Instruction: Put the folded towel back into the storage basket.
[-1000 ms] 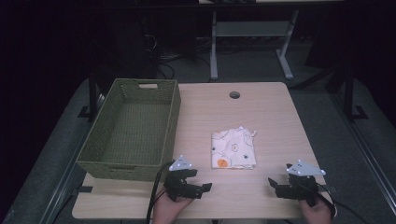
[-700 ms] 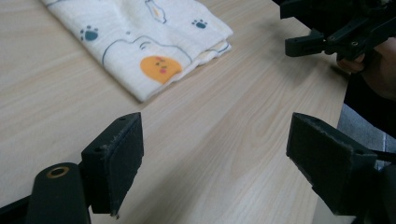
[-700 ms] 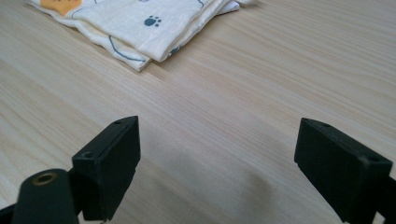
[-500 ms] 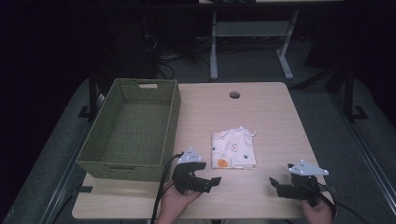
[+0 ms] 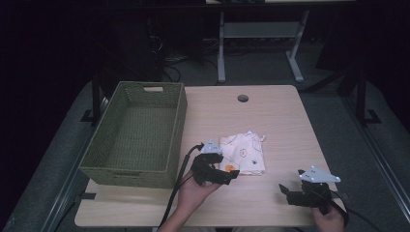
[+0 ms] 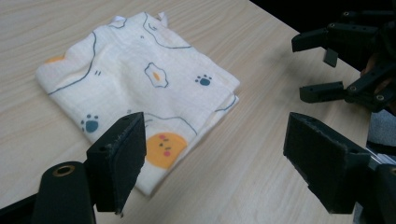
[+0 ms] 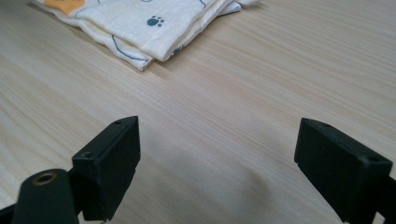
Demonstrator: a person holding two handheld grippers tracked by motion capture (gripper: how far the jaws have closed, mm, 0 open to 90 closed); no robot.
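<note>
- We see a folded cloth (image 5: pixel 243 153) lying flat on the wooden table (image 5: pixel 270 116), a little right of the middle, cream with printed paw marks, fried eggs and an orange round face.
- Our left gripper (image 5: pixel 231 176) sits at the cloth's near left corner, its jaws spread wide; in the left gripper view one jaw stands over the cloth's (image 6: pixel 140 84) near edge beside the orange face, the other over bare wood, and neither is clamped on the fabric.
- Our right gripper (image 5: pixel 285 188) rests near the table's near right edge, well apart from the cloth, jaws released and holding nothing; its own view shows bare wood between them and the cloth's (image 7: pixel 144 23) folded edge farther off.
- A green woven basket (image 5: pixel 180 125) stands on the left side of the table, just beside the left gripper's hand (image 5: pixel 191 193).
</note>
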